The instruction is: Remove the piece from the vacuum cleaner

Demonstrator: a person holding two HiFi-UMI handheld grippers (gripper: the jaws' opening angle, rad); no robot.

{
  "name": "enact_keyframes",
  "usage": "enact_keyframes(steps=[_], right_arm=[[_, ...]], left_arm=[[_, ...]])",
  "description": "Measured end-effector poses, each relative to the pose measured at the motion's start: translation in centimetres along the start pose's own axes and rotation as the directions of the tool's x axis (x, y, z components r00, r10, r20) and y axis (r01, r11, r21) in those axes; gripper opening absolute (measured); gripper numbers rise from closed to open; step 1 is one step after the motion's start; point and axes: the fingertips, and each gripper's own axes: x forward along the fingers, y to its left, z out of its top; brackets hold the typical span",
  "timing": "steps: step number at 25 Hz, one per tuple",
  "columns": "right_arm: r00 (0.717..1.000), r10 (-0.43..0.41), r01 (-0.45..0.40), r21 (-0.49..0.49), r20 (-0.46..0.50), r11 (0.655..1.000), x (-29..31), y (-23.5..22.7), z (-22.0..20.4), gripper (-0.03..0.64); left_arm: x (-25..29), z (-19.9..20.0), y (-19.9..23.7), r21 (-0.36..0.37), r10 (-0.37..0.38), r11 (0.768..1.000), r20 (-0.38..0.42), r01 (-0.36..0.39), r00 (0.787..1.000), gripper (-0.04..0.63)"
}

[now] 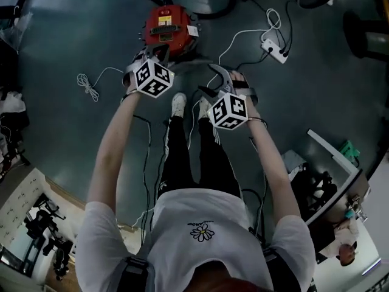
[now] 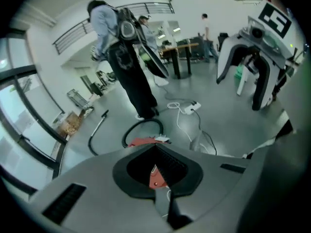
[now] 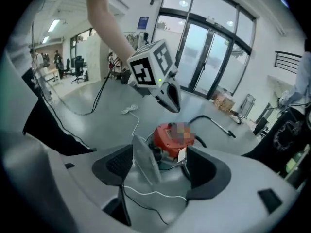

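Note:
The red vacuum cleaner (image 1: pixel 167 26) sits on the grey floor ahead of the person's feet. My left gripper (image 1: pixel 161 48) hangs over its near edge with its fingertips together. In the left gripper view a red bit of the vacuum cleaner (image 2: pixel 156 178) shows through the hollow of the left gripper (image 2: pixel 155 148); I cannot tell whether anything is pinched. My right gripper (image 3: pixel 159 154) is open and points at the vacuum cleaner (image 3: pixel 170 137). A thin grey translucent piece (image 3: pixel 143 161) stands between its pads, close to the left one and well clear of the right one.
The black hose (image 1: pixel 200 5) loops behind the vacuum cleaner. A white power strip (image 1: pixel 275 47) and its cable lie at the right, a coiled white cord (image 1: pixel 88 84) at the left. The person's shoes (image 1: pixel 178 105) are just behind the grippers. Another person (image 2: pixel 124 57) stands nearby.

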Motion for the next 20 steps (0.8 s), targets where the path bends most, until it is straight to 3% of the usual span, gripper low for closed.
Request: enact_keyframes(steps=[3,5,7,9,11,15,20], right_arm=[[0.994,0.053,-0.059,-0.063,-0.095,0.996,7.6,-0.2,-4.6,0.334],[0.982,0.096,-0.111,-0.088,-0.161,0.990,11.7,0.1,-7.3,0.334],[0.966,0.130,-0.155,-0.096,-0.221,0.983,14.9,0.4,-9.3,0.334],[0.950,0.161,-0.188,-0.081,-0.266,0.979,17.6,0.5,-10.9,0.334],[0.932,0.188,-0.214,-0.052,-0.309,0.975,20.0,0.5,-12.4,0.334],[0.884,0.240,-0.269,-0.018,-0.401,0.963,22.8,1.4,-14.8,0.334],[0.862,0.251,-0.301,-0.047,-0.440,0.953,24.5,1.9,-15.5,0.333]], left_arm=[[7.5,-4.4,-0.4,0.127,-0.059,0.989,-0.129,0.075,0.990,0.005],[10.6,-7.2,-0.9,0.122,-0.071,0.988,-0.204,0.097,0.976,0.006],[12.4,-9.5,-1.1,0.071,-0.063,0.994,-0.252,0.084,0.966,0.005],[13.7,-10.8,-1.2,0.058,-0.053,0.996,-0.271,0.072,0.961,0.006],[15.0,-11.1,-1.3,0.092,-0.052,0.993,-0.272,0.079,0.961,0.006],[17.1,-11.3,-2.1,0.121,-0.093,0.984,-0.293,0.133,0.952,0.005],[18.1,-11.3,-1.9,0.100,-0.106,0.985,-0.288,0.140,0.952,0.005]])
